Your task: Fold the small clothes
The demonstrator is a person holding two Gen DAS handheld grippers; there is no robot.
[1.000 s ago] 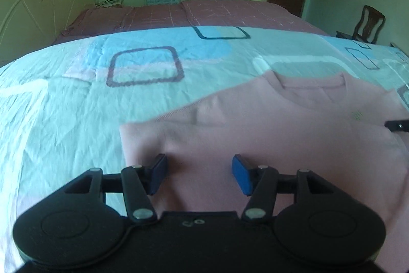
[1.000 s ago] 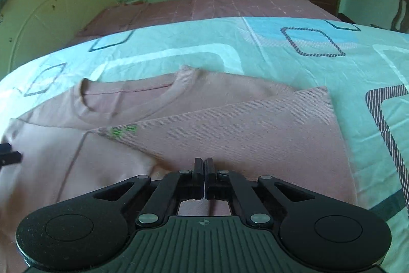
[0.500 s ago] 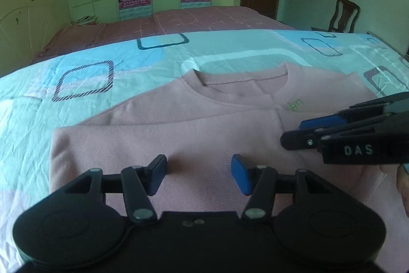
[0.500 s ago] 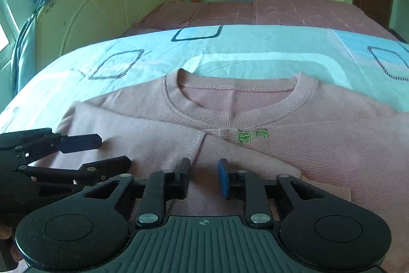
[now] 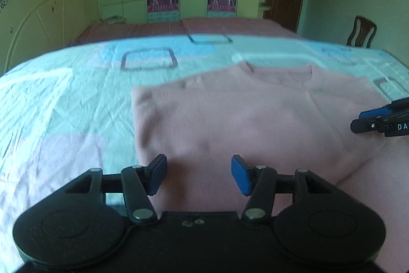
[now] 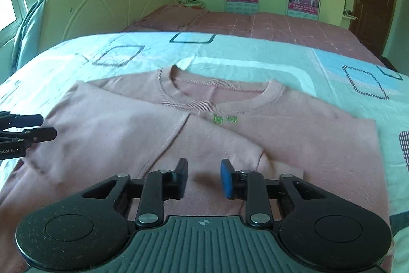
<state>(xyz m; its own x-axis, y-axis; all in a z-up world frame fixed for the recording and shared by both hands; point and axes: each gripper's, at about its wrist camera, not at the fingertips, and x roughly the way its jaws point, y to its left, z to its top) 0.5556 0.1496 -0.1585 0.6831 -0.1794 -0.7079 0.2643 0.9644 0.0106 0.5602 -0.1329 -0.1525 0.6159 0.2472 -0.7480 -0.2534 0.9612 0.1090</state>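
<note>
**Sides folded in, both hand-held grippers free above the pink sweatshirt**

A pink sweatshirt (image 6: 179,134) lies flat on the bed, on a pale blue patterned bedsheet (image 5: 64,99), with its ribbed collar (image 6: 219,104) at the far side and a small green mark (image 6: 225,119) just below it. Its left and right parts appear already turned in over the middle, their edges meeting in a seam-like line that runs from below the collar toward the near side. The step in hand looks like the pause between the side folds and the last fold.

The left hand-held gripper (image 5: 198,177) hovers over the near left part of the garment with its jaws moderately wide and nothing between them. The right hand-held gripper (image 6: 203,178) sits over the near middle, jaws narrower but apart, also holding nothing.

The next move probably calls for each one to pinch the near hem, one toward each corner, and carry it to the collar. The layers are loose and could slide apart if only the top one is caught.

No containers are in view; a maroon bedspread (image 6: 255,24) covers the far part of the bed.
</note>
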